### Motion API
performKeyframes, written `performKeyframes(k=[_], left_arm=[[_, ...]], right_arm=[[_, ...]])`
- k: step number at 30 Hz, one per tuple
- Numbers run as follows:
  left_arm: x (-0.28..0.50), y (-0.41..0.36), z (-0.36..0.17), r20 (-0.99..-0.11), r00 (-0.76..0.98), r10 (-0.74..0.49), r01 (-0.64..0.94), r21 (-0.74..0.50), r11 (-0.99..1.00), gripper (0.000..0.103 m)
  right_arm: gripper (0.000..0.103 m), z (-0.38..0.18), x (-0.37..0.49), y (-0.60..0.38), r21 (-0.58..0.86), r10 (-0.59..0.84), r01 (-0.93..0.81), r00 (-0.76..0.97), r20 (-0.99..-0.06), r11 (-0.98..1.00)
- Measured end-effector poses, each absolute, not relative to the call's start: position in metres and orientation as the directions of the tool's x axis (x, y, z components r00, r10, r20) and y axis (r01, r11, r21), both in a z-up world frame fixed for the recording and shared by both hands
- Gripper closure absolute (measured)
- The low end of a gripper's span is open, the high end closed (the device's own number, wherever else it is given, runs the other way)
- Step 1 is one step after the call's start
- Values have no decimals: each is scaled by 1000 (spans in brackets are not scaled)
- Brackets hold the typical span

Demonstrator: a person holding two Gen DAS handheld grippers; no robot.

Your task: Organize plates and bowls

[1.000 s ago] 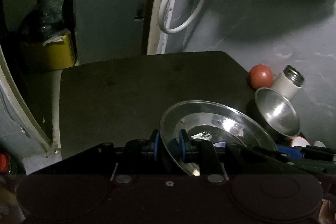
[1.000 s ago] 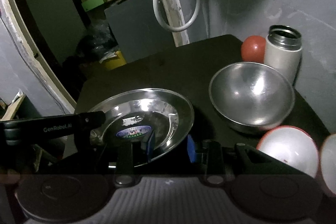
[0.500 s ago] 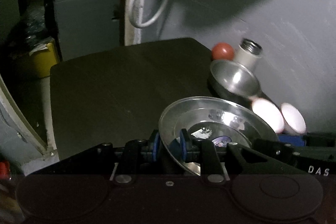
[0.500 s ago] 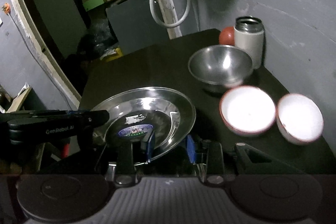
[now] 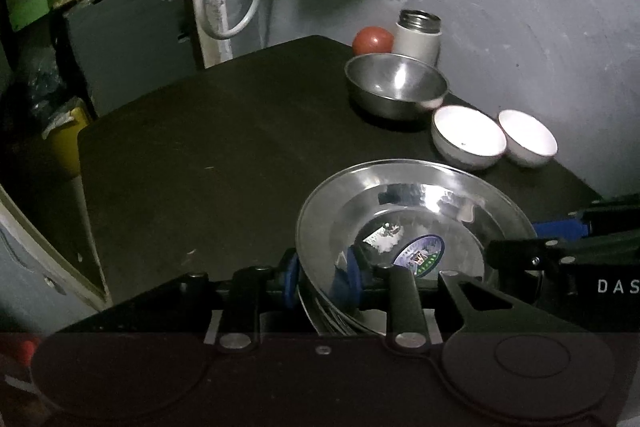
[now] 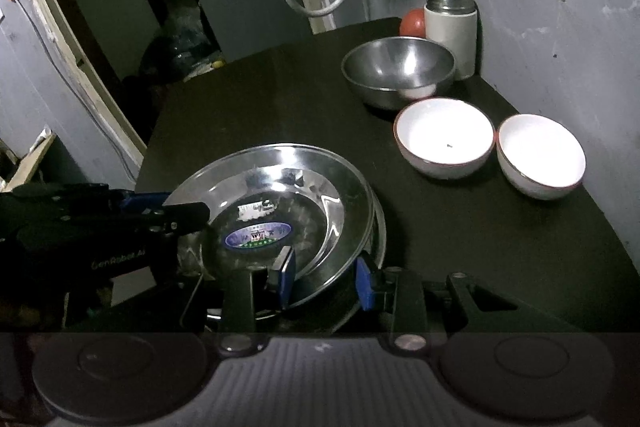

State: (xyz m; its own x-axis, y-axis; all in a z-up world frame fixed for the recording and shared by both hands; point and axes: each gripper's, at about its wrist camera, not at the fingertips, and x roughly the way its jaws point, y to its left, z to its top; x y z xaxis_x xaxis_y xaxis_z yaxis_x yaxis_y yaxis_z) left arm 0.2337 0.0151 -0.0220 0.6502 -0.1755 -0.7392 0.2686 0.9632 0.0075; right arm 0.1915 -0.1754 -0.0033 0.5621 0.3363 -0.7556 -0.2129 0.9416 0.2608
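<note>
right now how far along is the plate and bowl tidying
Looks done: the steel bowl and two white bowls sit grouped by the wall. In hand: the steel plates, gripped at opposite rims by the left gripper and right gripper. Left: setting the plates down; bowls remain unstacked.

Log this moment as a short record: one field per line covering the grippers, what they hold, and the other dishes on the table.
left gripper: shut on steel plates, near-left rim
right gripper: straddles the plates' rim, grip unclear
steel plates: stack, several rims visible
steel bowl: far right, before flask
white bowls: two, side by side along the wall
red ball: behind steel bowl
table: dark
</note>
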Motion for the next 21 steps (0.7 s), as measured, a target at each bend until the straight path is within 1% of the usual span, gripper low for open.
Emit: performKeyframes(k=[6,15,21], left_arm=[[230,5,-27,-749,644,-155,298,58,953,71],[229,3,-31,-776,618,-126,289,75,954,67],[230,7,-36,-794,598,-110,269,69,961,66]], right_arm=[[67,-6,188,-172,219,309,-225,555,-772,950],[66,-4,189,-156,124,262,-276,549,-793,953],[66,-5,191,-148,104,262,-306,539,-800,946]])
